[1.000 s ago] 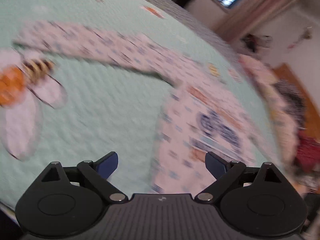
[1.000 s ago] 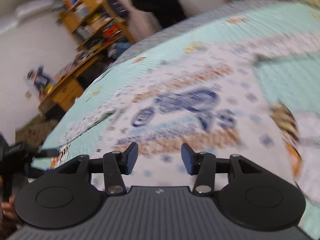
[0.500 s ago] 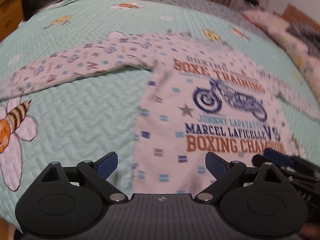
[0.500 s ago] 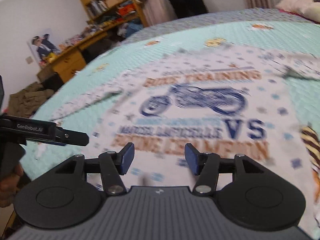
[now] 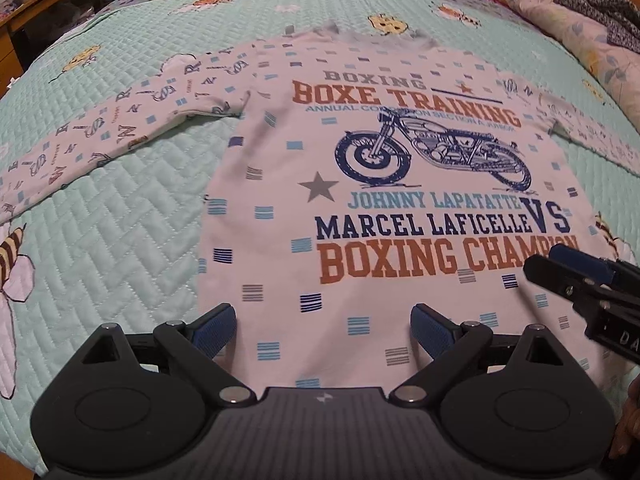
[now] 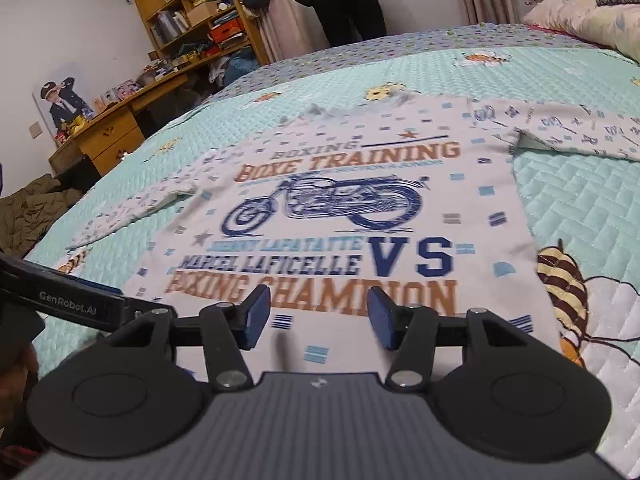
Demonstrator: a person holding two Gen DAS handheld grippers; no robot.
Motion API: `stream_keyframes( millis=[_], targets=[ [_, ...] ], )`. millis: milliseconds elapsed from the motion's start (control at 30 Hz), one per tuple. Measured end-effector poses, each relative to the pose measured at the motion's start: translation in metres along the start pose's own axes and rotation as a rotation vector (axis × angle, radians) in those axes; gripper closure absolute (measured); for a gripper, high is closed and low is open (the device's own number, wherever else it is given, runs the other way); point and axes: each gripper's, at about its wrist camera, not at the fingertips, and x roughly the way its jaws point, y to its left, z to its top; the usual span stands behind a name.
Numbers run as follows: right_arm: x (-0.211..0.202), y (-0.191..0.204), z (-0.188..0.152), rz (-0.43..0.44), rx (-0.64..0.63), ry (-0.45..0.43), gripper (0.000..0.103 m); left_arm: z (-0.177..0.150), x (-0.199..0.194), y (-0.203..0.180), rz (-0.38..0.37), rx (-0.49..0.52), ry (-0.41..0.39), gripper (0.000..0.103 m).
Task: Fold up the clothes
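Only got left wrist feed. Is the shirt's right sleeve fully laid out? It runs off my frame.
Observer: Right wrist view shows more of the sleeve, lying flat on the quilt and angled away from the body, but it runs off that frame too.
Operator: Right gripper open? I only see it side-on.
Observer: Yes, the right gripper has its jaws apart, nothing between them, over the shirt near the hem.
Operator: Anyone near the bed?
Observer: A person in dark clothes stands at the far edge, by the bookshelf.
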Motion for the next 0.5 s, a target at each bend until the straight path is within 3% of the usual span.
stream_keyframes(
  millis=[67,167,333,500],
  targets=[
    [0.004,-0.007,-0.002,-0.018,-0.007,-0.001,0.054,-0.001,0.005,-0.004,0.008,0.011,0.002,0.001],
    [0.001,-0.017,-0.004,-0.050,-0.010,-0.017,0.071,-0.002,0.014,-0.009,0.020,0.027,0.004,0.000],
    [-0.016,-0.025,0.000,-0.092,0.037,-0.042,0.068,-0.004,0.012,-0.007,0.012,0.021,-0.002,0.001],
    [-0.025,-0.011,-0.007,-0.044,-0.017,-0.008,0.066,-0.003,0.013,-0.009,0.020,0.026,0.007,0.001]
  ],
)
